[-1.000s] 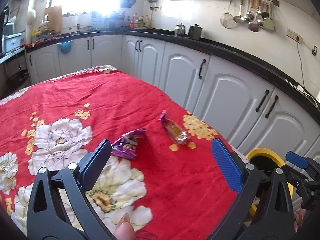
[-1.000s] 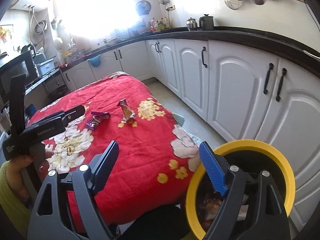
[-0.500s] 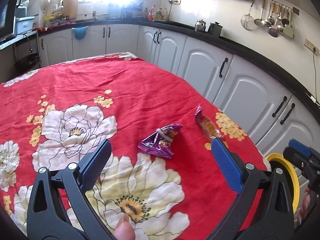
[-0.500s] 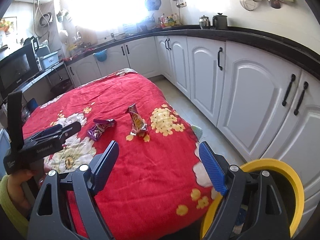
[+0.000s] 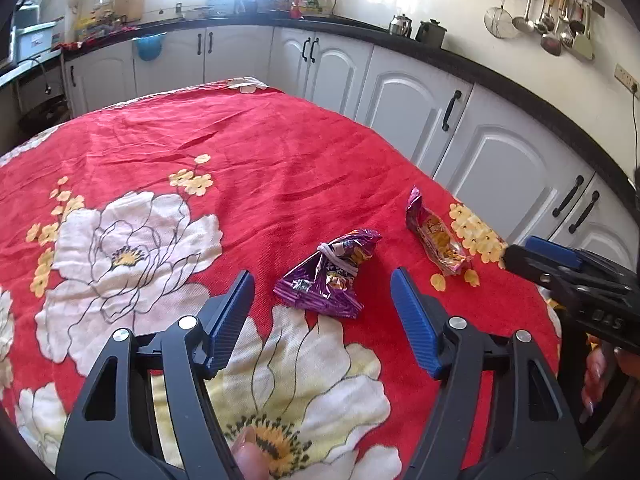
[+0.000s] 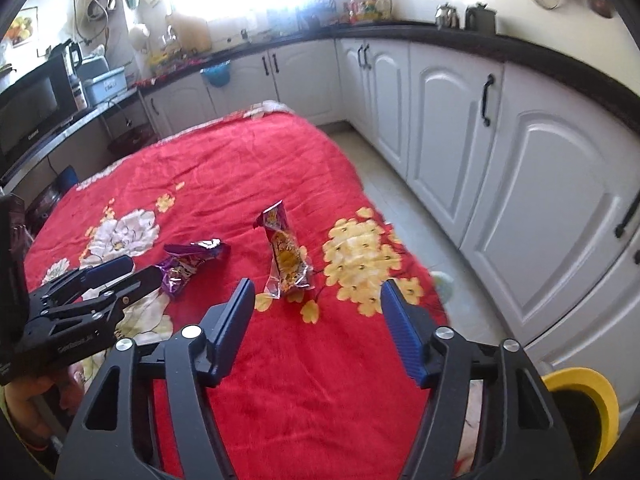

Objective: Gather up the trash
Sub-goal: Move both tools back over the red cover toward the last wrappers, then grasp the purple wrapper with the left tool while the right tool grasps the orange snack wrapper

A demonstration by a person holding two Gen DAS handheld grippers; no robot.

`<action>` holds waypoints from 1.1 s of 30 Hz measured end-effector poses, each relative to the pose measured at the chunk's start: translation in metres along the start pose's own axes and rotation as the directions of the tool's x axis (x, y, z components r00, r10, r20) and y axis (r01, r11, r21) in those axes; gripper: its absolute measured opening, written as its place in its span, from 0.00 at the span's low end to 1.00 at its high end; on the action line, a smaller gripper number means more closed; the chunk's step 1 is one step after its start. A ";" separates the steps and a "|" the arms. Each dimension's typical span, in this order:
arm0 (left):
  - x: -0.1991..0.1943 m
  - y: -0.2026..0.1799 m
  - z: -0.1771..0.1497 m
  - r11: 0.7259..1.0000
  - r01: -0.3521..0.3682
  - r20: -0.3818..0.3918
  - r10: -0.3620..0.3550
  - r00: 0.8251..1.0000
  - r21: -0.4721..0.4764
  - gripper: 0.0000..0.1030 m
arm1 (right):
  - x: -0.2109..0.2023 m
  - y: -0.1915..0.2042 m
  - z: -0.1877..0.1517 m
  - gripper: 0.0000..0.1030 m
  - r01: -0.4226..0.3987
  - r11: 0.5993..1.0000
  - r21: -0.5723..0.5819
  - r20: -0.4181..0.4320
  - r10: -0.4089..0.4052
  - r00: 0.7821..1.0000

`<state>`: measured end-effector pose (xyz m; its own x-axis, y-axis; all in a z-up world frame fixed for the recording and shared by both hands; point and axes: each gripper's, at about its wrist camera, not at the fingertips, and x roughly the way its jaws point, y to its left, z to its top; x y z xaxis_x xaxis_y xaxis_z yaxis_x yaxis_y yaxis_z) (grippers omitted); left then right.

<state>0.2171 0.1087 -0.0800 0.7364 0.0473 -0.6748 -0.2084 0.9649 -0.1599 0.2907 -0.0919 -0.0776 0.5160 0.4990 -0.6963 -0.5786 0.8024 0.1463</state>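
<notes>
Two pieces of trash lie on the red flowered tablecloth (image 5: pixel 240 152). A crumpled purple wrapper (image 5: pixel 326 274) sits just ahead of my left gripper (image 5: pixel 322 318), whose jaws are closing; the wrapper lies beyond the blue pads, untouched. A clear snack packet with a purple end (image 6: pixel 286 258) lies farther right, in front of my right gripper (image 6: pixel 316 318), whose jaws are also closing with nothing between them. The same packet (image 5: pixel 436 238) shows in the left wrist view, and the purple wrapper (image 6: pixel 188 266) in the right wrist view. Each gripper appears in the other's view: right gripper (image 5: pixel 532 254), left gripper (image 6: pixel 116 274).
A yellow-rimmed bin (image 6: pixel 588 404) stands on the floor past the table's right corner. White cabinets (image 6: pixel 540 184) under a black counter run along the right and back. A tiled floor strip (image 6: pixel 404 208) separates them from the table. A person's hand (image 6: pixel 24 396) holds the left gripper.
Both grippers moved in over the table toward the trash and narrowed their jaws. The yellow bin slid out of the left view and to the corner of the right view.
</notes>
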 end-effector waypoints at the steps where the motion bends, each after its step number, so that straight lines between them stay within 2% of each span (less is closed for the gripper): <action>1: 0.003 -0.001 0.001 1.000 -0.001 -0.004 0.001 1.000 0.006 0.57 | 0.007 0.000 0.001 0.54 -0.007 1.000 0.000 -0.014 0.007 1.000; 3: 0.008 -0.001 0.002 1.000 -0.003 -0.013 0.003 1.000 0.012 0.56 | 0.017 0.002 0.004 0.49 -0.012 1.000 0.002 -0.033 0.013 0.999; 8: 0.022 0.001 0.006 1.000 -0.001 -0.044 0.001 0.999 0.005 0.55 | 0.041 0.005 0.012 0.46 -0.042 0.999 0.012 -0.073 0.043 0.996; 15: 0.035 0.001 0.004 1.000 0.001 -0.092 -0.001 0.996 -0.006 0.52 | 0.063 0.009 0.014 0.39 -0.012 1.000 -0.012 -0.108 0.011 0.994; 21: 0.039 0.002 0.003 1.000 -0.008 -0.104 0.007 0.995 -0.012 0.42 | 0.060 0.007 0.007 0.18 -0.016 1.000 -0.022 -0.095 0.013 0.995; 24: 0.039 0.002 0.003 1.000 -0.004 -0.107 0.003 0.994 -0.008 0.42 | 0.055 0.004 0.001 0.14 -0.026 1.000 -0.007 -0.088 0.025 0.996; 33: 0.032 -0.013 -0.006 0.998 -0.007 -0.111 0.014 0.994 0.065 0.38 | 0.027 0.001 -0.031 0.12 -0.047 0.999 0.027 -0.062 0.049 0.997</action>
<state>0.2393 0.0962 -0.1036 0.6576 0.0320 -0.7527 -0.1717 0.9792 -0.1083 0.2842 -0.0879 -0.1177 0.4470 0.5162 -0.7306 -0.5848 0.7866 0.1979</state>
